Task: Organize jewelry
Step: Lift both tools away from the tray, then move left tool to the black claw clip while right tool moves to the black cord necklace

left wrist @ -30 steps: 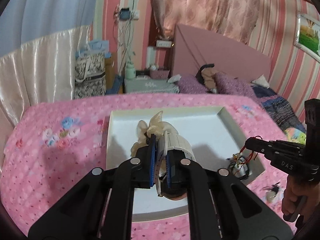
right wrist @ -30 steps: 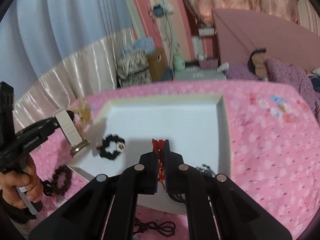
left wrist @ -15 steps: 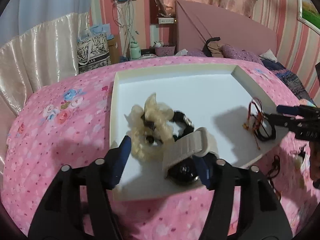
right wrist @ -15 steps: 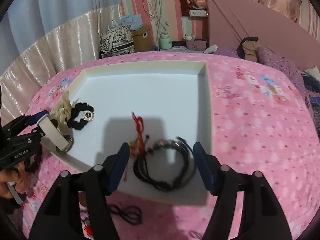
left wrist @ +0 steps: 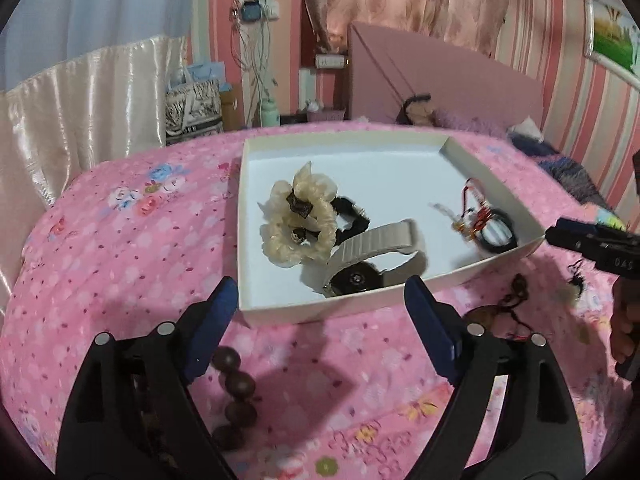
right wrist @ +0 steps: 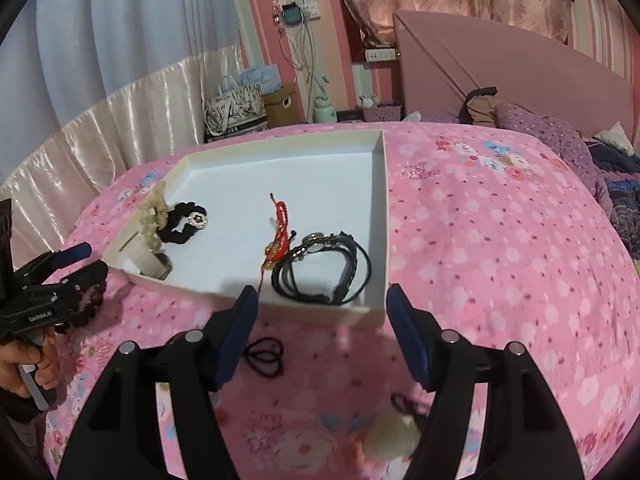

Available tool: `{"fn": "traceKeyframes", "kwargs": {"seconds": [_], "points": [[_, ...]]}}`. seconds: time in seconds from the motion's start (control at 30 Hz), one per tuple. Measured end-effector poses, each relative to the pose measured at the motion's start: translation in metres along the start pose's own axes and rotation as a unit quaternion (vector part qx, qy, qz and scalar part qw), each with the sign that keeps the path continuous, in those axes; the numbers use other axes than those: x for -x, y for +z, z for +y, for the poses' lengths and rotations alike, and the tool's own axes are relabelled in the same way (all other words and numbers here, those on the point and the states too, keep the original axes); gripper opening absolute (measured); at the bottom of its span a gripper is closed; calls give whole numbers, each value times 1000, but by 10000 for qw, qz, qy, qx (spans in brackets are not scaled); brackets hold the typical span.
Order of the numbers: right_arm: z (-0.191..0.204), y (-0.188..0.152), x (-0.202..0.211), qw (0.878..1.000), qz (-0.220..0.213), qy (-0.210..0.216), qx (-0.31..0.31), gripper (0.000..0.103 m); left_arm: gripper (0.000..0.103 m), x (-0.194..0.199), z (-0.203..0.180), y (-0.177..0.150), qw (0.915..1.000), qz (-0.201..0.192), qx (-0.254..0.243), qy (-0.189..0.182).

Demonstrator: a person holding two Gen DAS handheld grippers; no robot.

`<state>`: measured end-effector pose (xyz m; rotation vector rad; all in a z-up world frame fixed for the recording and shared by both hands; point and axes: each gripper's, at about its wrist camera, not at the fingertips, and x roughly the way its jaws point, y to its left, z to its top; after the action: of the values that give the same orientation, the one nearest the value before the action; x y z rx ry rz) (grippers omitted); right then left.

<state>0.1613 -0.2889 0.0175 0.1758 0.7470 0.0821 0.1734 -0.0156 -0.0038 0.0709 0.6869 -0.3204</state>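
A shallow white tray [left wrist: 362,149] [right wrist: 382,216] lies on the pink bedspread. In it are a cream scrunchie [left wrist: 298,222], a black scrunchie [right wrist: 188,222], a beige-strap watch [left wrist: 376,258], a red cord bracelet [right wrist: 278,226] and black cord bracelets [right wrist: 324,270]. My left gripper [left wrist: 320,328] is open and empty, just short of the tray's near edge. My right gripper [right wrist: 320,328] is open and empty, just short of the tray's near corner. Dark wooden beads [left wrist: 236,384] lie under the left gripper. A black hair tie [right wrist: 266,354] lies on the bedspread.
A cream pom-pom piece with black cord [right wrist: 394,430] lies near the right gripper. A brown cord pendant [left wrist: 506,310] lies right of the left gripper. Pillows and bedding [right wrist: 560,136] are at the back right. Bags and boxes [left wrist: 194,106] stand beyond the bed.
Both grippers opened and let go: the watch and the red and black cord bracelets now lie in the tray. Both grippers have pulled back toward the near side of the tray.
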Motion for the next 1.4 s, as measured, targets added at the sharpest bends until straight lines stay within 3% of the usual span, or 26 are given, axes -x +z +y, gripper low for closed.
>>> {"fn": "traceKeyframes", "kwargs": {"seconds": [0.2, 0.43, 0.6, 0.87, 1.4], "points": [[-14, -16, 50, 9986, -521, -114, 8, 67, 87, 44, 7, -8, 9987, -463, 196, -10], [-90, -24, 107, 9920, -861, -802, -454, 67, 91, 96, 60, -30, 9944, -801, 407, 560], [-125, -33, 116, 9878, -855, -987, -848, 67, 92, 112, 103, -50, 9895, -830, 811, 856], [-112, -53, 98, 9892, -749, -960, -823, 67, 92, 112, 113, -79, 9885, -796, 849, 970], [-80, -69, 70, 9925, -554, -950, -525, 67, 92, 111, 109, -91, 9877, -915, 804, 978]]}}
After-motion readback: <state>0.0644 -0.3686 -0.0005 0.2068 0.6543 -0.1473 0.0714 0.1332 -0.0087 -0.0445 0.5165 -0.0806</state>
